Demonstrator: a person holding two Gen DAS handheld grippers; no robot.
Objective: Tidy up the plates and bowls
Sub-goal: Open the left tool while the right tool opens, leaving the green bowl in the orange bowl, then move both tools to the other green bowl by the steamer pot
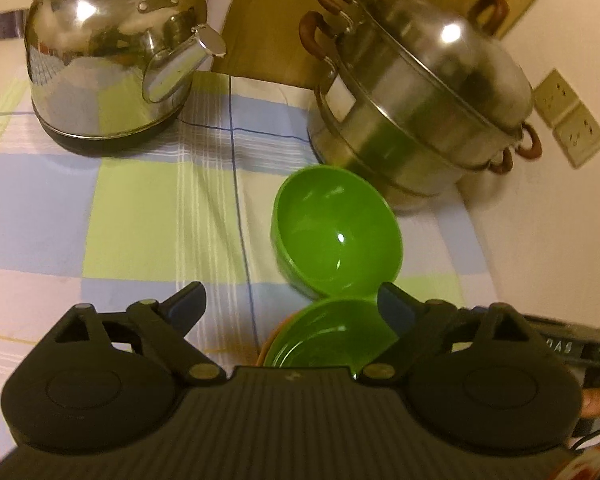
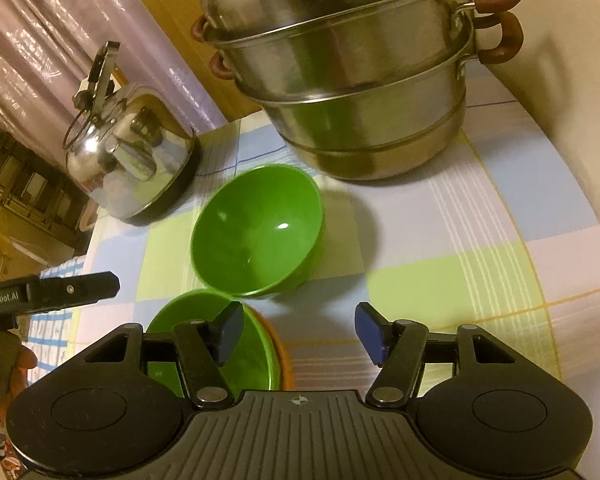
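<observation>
Left gripper [image 1: 292, 304] jaws wide apart, holding nothing. Right gripper [image 2: 298, 332] jaws apart, empty. Far green bowl [image 1: 336, 236] sits alone on checked cloth of worktop [image 1: 140, 216]; near green bowl [image 1: 332, 336] nested on orange dish [image 2: 280, 356], just beneath both grippers. Right view alone shows orange rim clearly, plus left gripper's body. Kettle [image 1: 112, 56] and stacked steamer pot [image 1: 424, 96] stand behind bowls.
</observation>
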